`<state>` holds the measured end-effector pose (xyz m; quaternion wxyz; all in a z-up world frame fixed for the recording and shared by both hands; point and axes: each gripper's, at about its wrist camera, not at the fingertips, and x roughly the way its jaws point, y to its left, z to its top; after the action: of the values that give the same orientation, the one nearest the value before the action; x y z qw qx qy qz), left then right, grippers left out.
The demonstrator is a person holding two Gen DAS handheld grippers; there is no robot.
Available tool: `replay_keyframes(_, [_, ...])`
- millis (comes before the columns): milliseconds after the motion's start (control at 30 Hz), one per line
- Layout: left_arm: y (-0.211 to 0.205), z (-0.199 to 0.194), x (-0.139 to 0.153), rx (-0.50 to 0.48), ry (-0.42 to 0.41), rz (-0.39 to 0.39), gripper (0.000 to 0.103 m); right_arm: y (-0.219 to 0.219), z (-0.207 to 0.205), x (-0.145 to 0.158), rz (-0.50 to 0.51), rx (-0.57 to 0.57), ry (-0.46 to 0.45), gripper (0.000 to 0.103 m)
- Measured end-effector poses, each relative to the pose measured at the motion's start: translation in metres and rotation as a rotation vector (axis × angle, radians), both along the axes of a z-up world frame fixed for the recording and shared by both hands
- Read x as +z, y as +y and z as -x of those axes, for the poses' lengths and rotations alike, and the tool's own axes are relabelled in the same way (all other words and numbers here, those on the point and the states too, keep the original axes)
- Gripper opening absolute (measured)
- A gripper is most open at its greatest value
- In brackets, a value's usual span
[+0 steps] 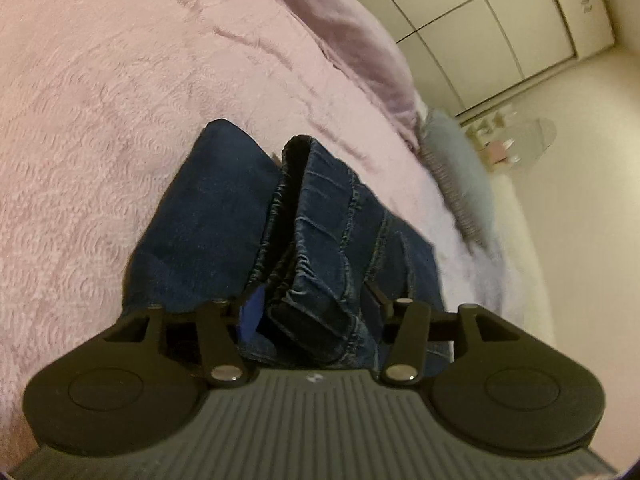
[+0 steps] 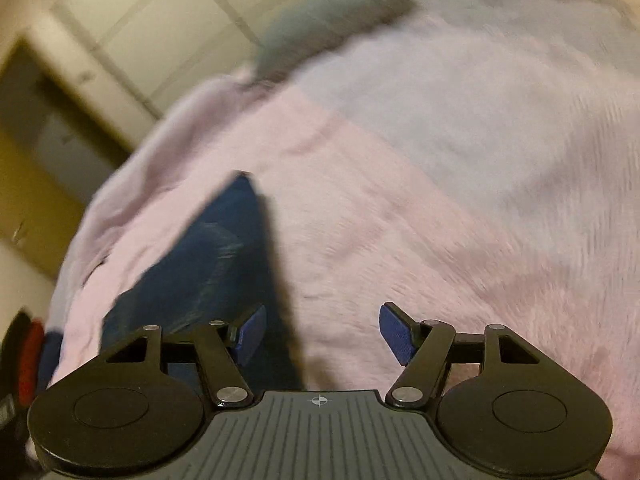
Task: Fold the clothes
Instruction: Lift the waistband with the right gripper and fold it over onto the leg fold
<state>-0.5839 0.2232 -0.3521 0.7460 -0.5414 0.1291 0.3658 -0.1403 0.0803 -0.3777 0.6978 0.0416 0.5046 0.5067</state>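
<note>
Two hand-held grippers are working: left (image 1: 310, 312) spread around the folded jeans (image 1: 248, 216) on the bed (image 1: 100, 100), right (image 2: 320, 336) spread, empty. We are squaring edges before pressing flat.

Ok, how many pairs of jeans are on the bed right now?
1. The folded jeans lie on the pink bedspread, directly ahead of the left gripper. Others may be outside the views.
</note>
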Motion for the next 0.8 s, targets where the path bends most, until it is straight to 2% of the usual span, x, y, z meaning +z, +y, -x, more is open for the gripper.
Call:
replay_keyframes(67, [0.002,-0.006,0.002,-0.012,0.04,-0.008,0.049,0.004,-0.002,-0.002,-0.002,0.0,0.025,0.067])
replay_keyframes(167, [0.001,-0.015,0.005,-0.022,0.137,-0.007,0.047,0.007,0.004,0.0,-0.005,0.018,-0.008,0.067])
replay_keyframes(300, [-0.003,-0.02,0.02,-0.064,0.243,-0.09,0.048,-0.001,0.006,-0.001,-0.008,0.029,-0.032,0.067])
replay_keyframes(400, [0.016,-0.017,0.019,-0.114,0.216,-0.073,0.05,-0.003,0.006,-0.004,-0.006,0.043,-0.041,0.067])
replay_keyframes(633, [0.069,-0.02,0.0,-0.319,0.1,-0.006,0.051,0.0,-0.004,0.001,-0.014,0.082,-0.049,0.067])
replay_keyframes(733, [0.092,-0.027,-0.008,-0.393,0.066,0.047,0.054,0.01,-0.012,0.007,0.015,0.135,-0.066,0.067])
replay_keyframes(800, [0.1,-0.03,-0.013,-0.42,0.049,0.071,0.054,0.019,-0.01,0.008,0.068,0.183,-0.102,0.067])
